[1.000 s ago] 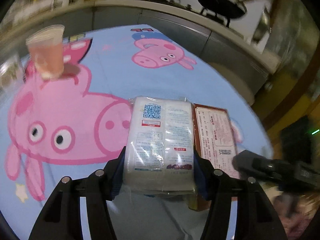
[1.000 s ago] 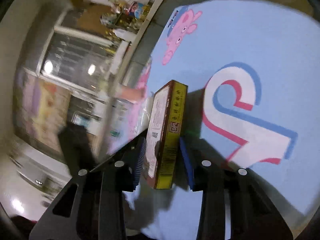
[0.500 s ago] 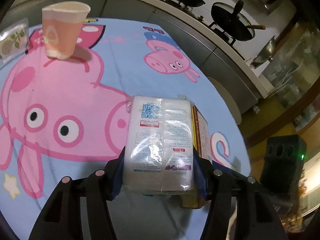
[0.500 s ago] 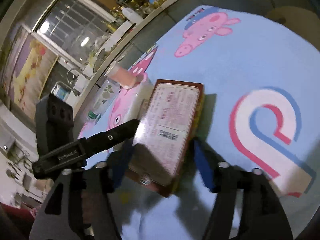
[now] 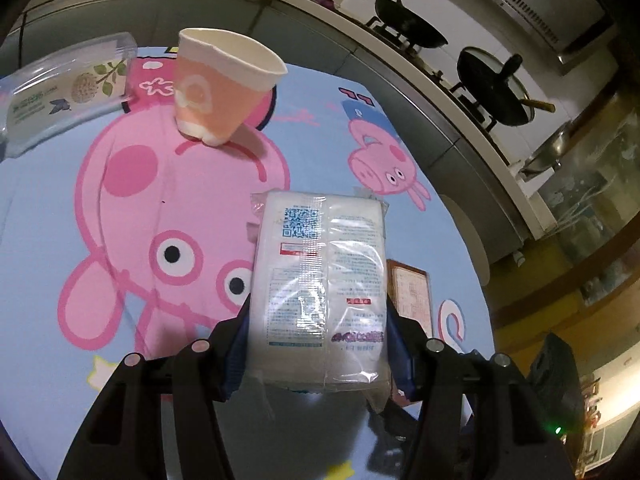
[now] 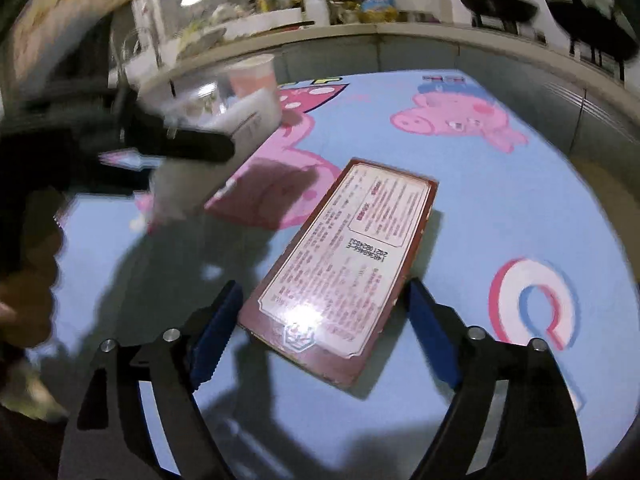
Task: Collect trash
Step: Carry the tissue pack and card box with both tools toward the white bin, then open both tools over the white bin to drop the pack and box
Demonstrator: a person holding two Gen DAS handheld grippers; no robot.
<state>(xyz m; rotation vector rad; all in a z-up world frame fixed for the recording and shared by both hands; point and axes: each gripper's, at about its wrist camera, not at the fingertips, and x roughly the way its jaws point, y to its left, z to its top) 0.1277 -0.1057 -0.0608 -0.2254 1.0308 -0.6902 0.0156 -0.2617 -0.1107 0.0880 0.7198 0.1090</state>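
My left gripper (image 5: 316, 344) is shut on a white plastic-wrapped tissue pack (image 5: 320, 292) and holds it above the Peppa Pig tablecloth (image 5: 120, 220). A pink paper cup (image 5: 220, 88) stands at the far side, and a clear wet-wipe pack (image 5: 64, 96) lies at the far left. My right gripper (image 6: 324, 320) is open, its jaws either side of the near end of a flat brown box (image 6: 348, 264) that lies on the cloth, not touching it. The box also shows in the left wrist view (image 5: 410, 300). The left gripper with its pack shows blurred in the right wrist view (image 6: 172, 144).
A grey kitchen counter (image 5: 400, 64) with black pans (image 5: 412, 28) runs behind the table. The table's far right edge (image 6: 592, 152) drops to the floor. A shelf with bottles (image 6: 320, 0) stands at the back.
My right gripper has opened and let the brown box down flat on the cloth. My left gripper has carried the tissue pack up and toward the cup.
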